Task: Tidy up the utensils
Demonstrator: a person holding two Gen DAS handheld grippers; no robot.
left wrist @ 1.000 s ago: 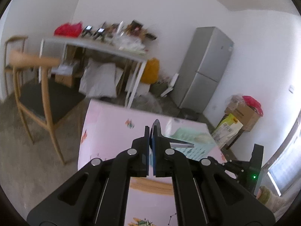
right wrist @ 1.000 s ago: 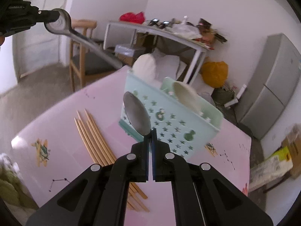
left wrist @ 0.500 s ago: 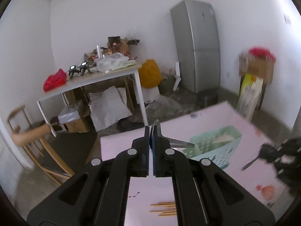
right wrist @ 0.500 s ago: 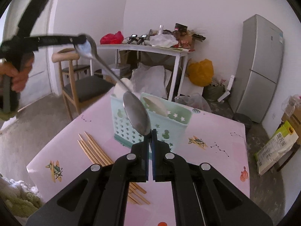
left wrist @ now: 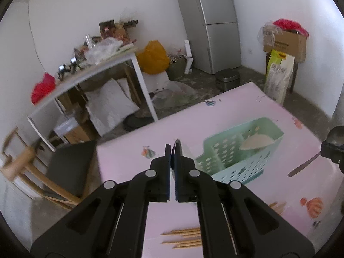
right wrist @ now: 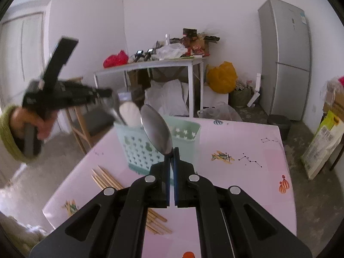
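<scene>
Sorting was partly done: the basket (right wrist: 150, 148), standing mid-frame on the pink counter (right wrist: 236, 172), already held a pale spoon (left wrist: 255, 144). Two metal spoons were not yet in: the right gripper (right wrist: 171, 150), jaws pressed together, pinched one spoon (right wrist: 158, 129), and the left gripper (left wrist: 172, 148), jaws opening slightly, gripped another (left wrist: 178, 148). Chopsticks (right wrist: 105, 177) lay loose at lower left, beside the basket.
</scene>
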